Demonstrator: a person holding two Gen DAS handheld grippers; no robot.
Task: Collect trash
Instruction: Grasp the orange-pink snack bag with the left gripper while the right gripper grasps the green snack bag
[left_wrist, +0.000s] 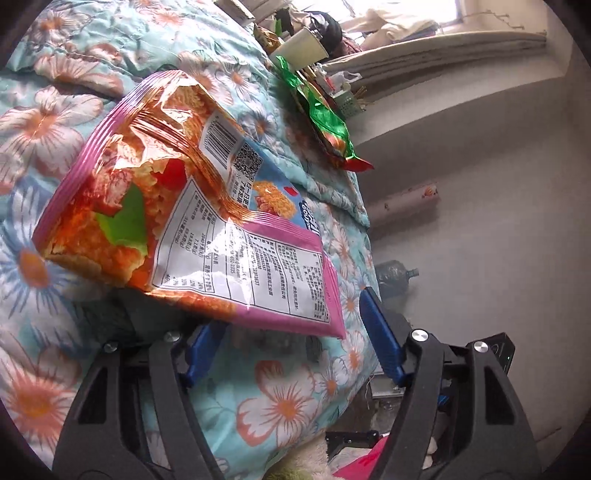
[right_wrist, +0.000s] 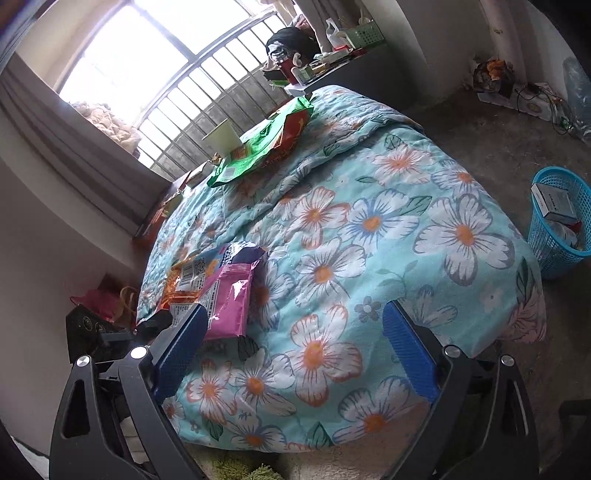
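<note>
A pink and orange snack bag lies on the floral quilt, just in front of my left gripper. That gripper is open; the bag's near edge overlaps its left finger, and the right finger stands clear. The same bag shows in the right wrist view beside my right gripper, which is open and empty above the quilt. A green snack bag lies farther along the bed, also seen in the right wrist view. A white paper cup stands behind it.
A blue mesh trash basket with boxes inside stands on the concrete floor right of the bed. A cluttered sill and barred window are behind the bed. A dark bottle lies on the floor. A black device sits left of the bed.
</note>
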